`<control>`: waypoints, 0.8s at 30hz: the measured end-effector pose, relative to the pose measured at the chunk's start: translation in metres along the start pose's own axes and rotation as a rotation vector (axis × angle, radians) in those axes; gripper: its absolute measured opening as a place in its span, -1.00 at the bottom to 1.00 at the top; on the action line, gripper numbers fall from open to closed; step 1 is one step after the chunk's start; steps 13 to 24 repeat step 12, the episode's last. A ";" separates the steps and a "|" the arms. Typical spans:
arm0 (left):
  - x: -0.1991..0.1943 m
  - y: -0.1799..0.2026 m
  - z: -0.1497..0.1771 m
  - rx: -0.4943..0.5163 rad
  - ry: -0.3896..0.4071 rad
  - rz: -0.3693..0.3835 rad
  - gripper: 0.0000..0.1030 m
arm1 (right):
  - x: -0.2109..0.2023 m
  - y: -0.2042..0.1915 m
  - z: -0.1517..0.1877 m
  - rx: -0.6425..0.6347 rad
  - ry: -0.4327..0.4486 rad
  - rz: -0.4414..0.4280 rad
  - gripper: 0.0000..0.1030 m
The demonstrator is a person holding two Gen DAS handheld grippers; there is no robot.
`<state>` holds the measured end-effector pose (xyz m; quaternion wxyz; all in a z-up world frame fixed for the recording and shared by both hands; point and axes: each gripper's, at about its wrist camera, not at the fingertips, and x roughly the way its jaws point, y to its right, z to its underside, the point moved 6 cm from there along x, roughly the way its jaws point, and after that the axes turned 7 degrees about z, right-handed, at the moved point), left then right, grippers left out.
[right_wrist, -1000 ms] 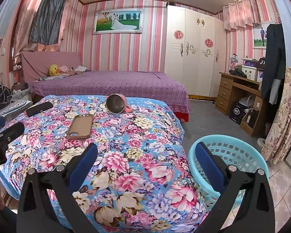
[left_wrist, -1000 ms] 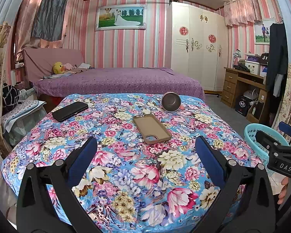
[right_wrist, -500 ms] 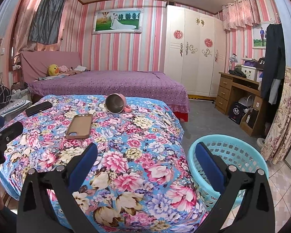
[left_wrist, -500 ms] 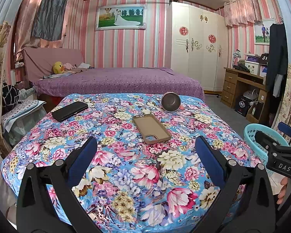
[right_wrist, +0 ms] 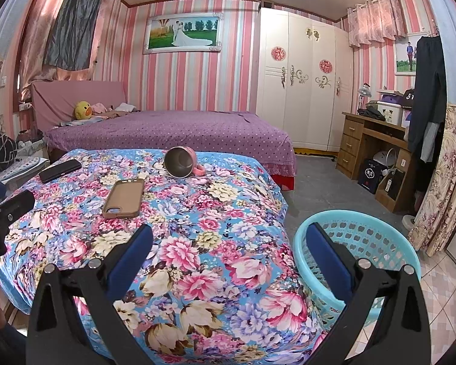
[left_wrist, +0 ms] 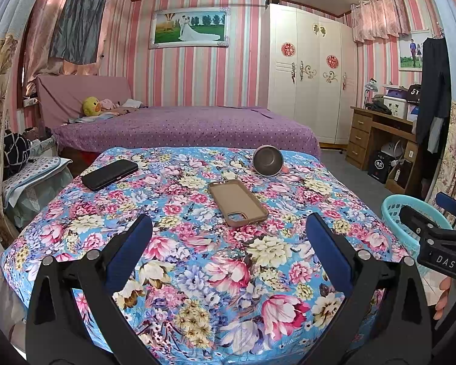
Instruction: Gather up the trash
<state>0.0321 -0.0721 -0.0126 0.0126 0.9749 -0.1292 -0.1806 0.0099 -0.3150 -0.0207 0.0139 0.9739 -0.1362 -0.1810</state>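
Observation:
A table under a floral cloth lies in front of both grippers. On it are a brown phone case, a black phone at the far left, and a pink mug tipped on its side. A teal lattice basket stands on the floor by the table's right edge. My left gripper hovers open over the near cloth, holding nothing. My right gripper is open over the table's right corner, its right finger in front of the basket.
Behind the table stands a purple bed with a yellow plush duck. A white wardrobe and a wooden desk line the right wall. A floral curtain hangs beside the basket, over tiled floor.

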 end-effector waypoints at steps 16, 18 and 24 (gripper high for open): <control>0.000 0.000 0.000 -0.003 -0.002 0.000 0.89 | 0.001 0.000 0.000 -0.001 -0.003 0.000 0.91; 0.000 0.000 0.000 -0.003 -0.002 0.000 0.89 | 0.001 0.000 0.000 -0.001 -0.003 0.000 0.91; 0.000 0.000 0.000 -0.003 -0.002 0.000 0.89 | 0.001 0.000 0.000 -0.001 -0.003 0.000 0.91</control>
